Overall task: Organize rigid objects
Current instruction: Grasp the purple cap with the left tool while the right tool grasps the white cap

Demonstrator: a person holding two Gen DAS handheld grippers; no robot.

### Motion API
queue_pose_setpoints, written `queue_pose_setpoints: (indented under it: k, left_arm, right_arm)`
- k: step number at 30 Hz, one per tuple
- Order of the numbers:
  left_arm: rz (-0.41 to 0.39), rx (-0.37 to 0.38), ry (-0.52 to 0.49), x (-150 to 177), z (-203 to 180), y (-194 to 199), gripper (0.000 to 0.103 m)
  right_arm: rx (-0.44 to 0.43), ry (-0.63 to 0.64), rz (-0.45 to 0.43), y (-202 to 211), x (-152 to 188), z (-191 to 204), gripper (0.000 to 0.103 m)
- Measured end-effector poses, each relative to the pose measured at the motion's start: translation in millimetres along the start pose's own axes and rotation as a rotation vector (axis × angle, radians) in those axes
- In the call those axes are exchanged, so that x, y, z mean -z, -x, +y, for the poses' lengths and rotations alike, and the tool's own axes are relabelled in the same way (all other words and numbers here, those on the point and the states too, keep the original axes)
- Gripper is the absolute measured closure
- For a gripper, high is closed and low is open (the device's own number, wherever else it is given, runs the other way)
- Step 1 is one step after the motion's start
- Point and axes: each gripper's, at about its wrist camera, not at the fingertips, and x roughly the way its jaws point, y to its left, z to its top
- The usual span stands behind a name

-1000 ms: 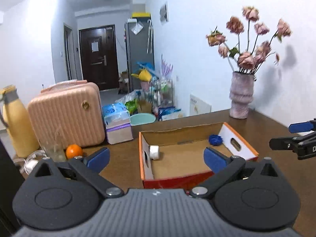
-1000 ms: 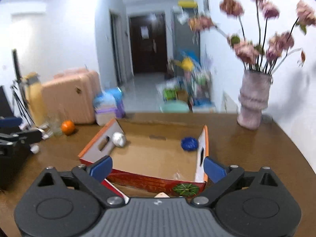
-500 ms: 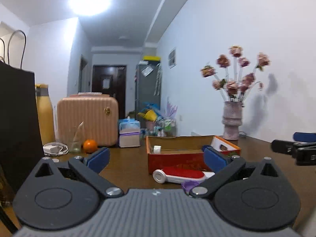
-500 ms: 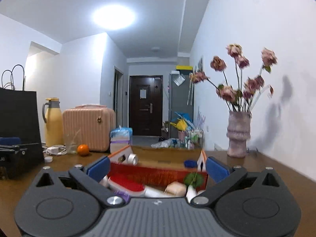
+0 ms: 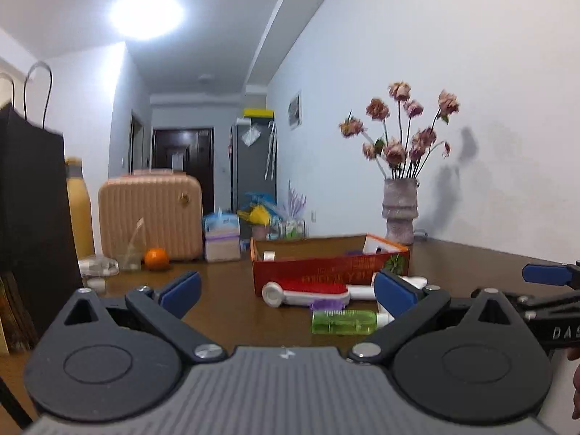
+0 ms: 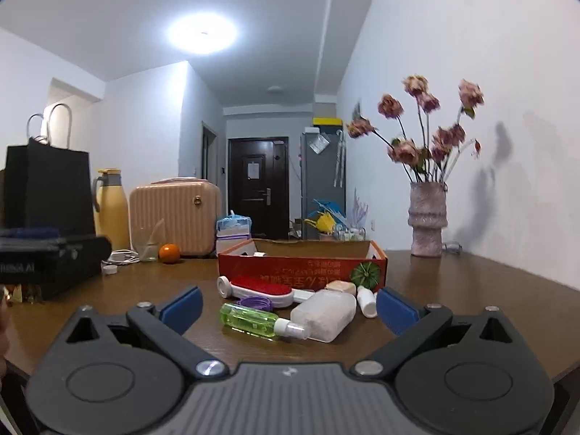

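Both grippers hover low over the brown worktop [image 6: 471, 290]. Right gripper [image 6: 290, 306]: jaws spread, just narrowed slightly, pinching nothing. Left gripper [image 5: 286, 291]: jaws spread, empty. Just beyond lie a green bottle [image 6: 250, 320], a frosted white bottle [image 6: 322, 313] and a red-and-white brush [image 6: 261, 288], in front of the red cardboard box [image 6: 301, 266]. A vase of dried roses [image 6: 427, 217] stands farther right.

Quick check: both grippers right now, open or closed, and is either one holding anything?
Left gripper: open, holding nothing.
Right gripper: open, holding nothing; the green bottle lies on the table beyond it, ungripped.
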Motion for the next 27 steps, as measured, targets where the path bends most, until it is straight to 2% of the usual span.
queue_pose_setpoints:
  k: [2, 6, 10, 14, 16, 19, 22, 24, 26, 27]
  left_arm:
    - [0.022, -0.004, 0.002, 6, 0, -6, 0.000]
    - [0.077, 0.009, -0.007, 12, -5, -31, 0.000]
    - [0.169, 0.036, -0.015, 11, -11, -79, 0.000]
    - [0.242, 0.076, -0.010, 3, -17, -143, 0.000]
    - [0.266, 0.103, -0.014, 1, -22, -176, 0.001]
    - [0.342, 0.079, -0.035, 1, -32, -227, 0.005]
    - [0.393, 0.078, -0.036, 5, -37, -257, 0.005]
    - [0.433, 0.070, -0.026, 11, -38, -272, 0.012]
    - [0.490, 0.062, -0.009, 18, -36, -285, 0.022]
    - [0.516, 0.067, -0.001, 21, -36, -290, 0.024]
  right_arm:
    - [0.007, -0.002, 0.023, -7, 2, -5, 0.009]
    - [0.034, -0.061, 0.079, -27, 3, -21, 0.010]
    - [0.058, -0.065, 0.133, -57, -1, -38, 0.010]
    - [0.074, -0.042, 0.185, -105, -17, -72, 0.021]
    - [0.085, -0.030, 0.255, -140, -26, -96, 0.024]
    - [0.077, 0.005, 0.332, -193, -30, -128, 0.032]
    - [0.061, 0.038, 0.428, -243, -21, -153, 0.043]
    - [0.046, 0.049, 0.492, -270, -14, -163, 0.050]
    - [0.022, 0.077, 0.536, -289, -9, -165, 0.050]
    - [0.011, 0.092, 0.545, -294, -7, -164, 0.050]
